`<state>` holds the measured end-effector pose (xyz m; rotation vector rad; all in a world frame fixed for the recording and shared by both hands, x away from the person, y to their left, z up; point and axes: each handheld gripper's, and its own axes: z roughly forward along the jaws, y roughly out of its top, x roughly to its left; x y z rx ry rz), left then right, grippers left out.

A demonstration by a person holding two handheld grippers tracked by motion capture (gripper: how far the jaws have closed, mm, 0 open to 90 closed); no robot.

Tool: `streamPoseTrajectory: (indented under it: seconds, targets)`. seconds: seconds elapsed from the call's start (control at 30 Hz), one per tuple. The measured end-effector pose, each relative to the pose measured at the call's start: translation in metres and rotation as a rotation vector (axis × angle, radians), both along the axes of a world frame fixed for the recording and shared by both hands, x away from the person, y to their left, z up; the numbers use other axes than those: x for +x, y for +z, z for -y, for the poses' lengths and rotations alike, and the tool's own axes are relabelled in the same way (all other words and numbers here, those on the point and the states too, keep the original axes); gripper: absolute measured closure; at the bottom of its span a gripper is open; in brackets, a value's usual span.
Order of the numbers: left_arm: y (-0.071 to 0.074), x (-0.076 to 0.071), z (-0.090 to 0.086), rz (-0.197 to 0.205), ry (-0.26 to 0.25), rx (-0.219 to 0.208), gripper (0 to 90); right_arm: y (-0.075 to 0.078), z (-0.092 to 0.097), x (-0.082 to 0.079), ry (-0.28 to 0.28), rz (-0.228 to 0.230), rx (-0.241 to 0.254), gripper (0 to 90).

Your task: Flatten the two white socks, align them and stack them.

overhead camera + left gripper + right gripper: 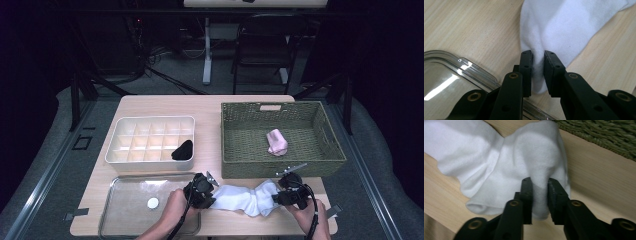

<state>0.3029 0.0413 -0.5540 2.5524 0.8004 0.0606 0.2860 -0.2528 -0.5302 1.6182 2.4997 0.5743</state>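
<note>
Pinching white sock point(246, 198) at both ends on counter point(210, 112): left gripper point(538, 65) clamping one end, right gripper point(540, 191) clamping the other. Lying flat before basket point(332, 162), likely being folded; stowing probably remaining, black sock point(183, 150) sitting in organizer point(150, 121).

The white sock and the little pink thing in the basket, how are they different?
The white sock is long and stretched out; the pink bundle is small and bunched up. The white sock lies on the bare table, while the pink bundle sits inside the woven basket. Both grippers pinch the white sock; nothing touches the pink bundle. Both look like soft cloth.
</note>
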Motion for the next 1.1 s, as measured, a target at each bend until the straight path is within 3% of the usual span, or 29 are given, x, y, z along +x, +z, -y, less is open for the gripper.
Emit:
streamPoseTrajectory:
  seconds: [0.07,0.33,0.4,0.5,0.57,0.67,0.9,0.93,1.0,1.1]
  targets:
    - [0.000,-0.001,0.001,-0.007,-0.004,-0.010,78.2,0.004,0.001,-0.001,0.008,0.009,-0.032,79.9]
    - [0.000,-0.005,0.008,-0.022,-0.024,-0.053,78.8,0.029,-0.009,-0.015,0.000,0.131,-0.144,80.0]
    - [0.001,-0.004,0.008,-0.031,-0.026,-0.057,78.8,0.028,-0.015,-0.016,0.021,0.130,-0.138,79.7]
    - [0.002,-0.004,0.007,-0.032,-0.024,-0.059,78.7,0.020,-0.023,-0.014,0.059,0.092,-0.090,79.0]
    - [0.002,-0.003,0.006,-0.035,-0.022,-0.061,78.7,0.015,-0.025,-0.012,0.060,0.084,-0.077,78.6]
    - [0.002,-0.003,0.006,-0.038,-0.023,-0.061,78.6,0.007,-0.024,-0.007,0.057,0.055,-0.011,78.3]
    - [0.001,-0.002,0.004,-0.053,-0.020,-0.044,78.7,0.002,-0.015,-0.001,0.030,0.036,-0.036,78.2]
    - [0.001,-0.002,0.003,-0.051,-0.017,-0.043,78.7,0.000,-0.015,-0.002,0.006,0.049,-0.041,78.2]
    - [0.001,-0.001,0.002,-0.053,-0.015,-0.043,78.7,-0.001,-0.012,0.000,0.016,0.024,-0.077,78.2]
    - [0.001,0.000,0.001,-0.051,-0.007,-0.045,78.7,-0.001,-0.009,0.001,0.005,0.022,-0.114,78.2]
